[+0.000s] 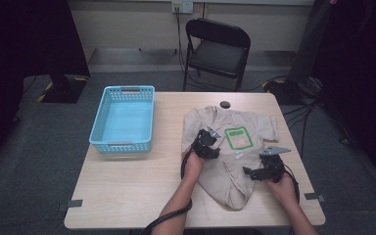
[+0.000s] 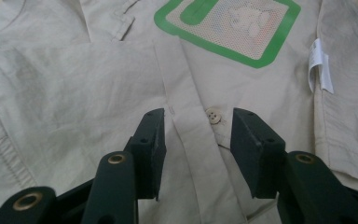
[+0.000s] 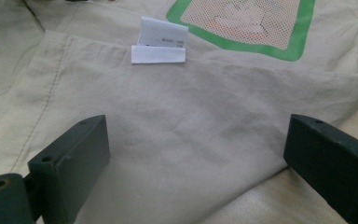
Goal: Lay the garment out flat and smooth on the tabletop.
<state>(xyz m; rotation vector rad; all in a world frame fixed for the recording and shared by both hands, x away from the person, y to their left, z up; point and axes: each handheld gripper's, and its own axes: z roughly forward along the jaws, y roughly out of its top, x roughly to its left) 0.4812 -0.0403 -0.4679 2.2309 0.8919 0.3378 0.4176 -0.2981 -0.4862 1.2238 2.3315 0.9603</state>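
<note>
Closing the left gripper [image 2: 196,135] on the shirt [image 1: 225,161] placket, mid-worktop, both layers should be caught beside the button [image 2: 213,116]; fingers are part-spread, pinching nothing. The right gripper [image 3: 196,154] is held wide.

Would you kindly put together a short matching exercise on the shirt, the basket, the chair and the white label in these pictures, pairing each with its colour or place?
Things:
1. shirt
2. basket
3. folding chair
4. white label

Descriptions:
A. light blue, on the table's left part
B. black, on the floor beyond the table
C. beige, spread flat on the table
D. folded, at the edge of a fabric panel near the green-framed print

Pairs: 1-C, 2-A, 3-B, 4-D
</note>
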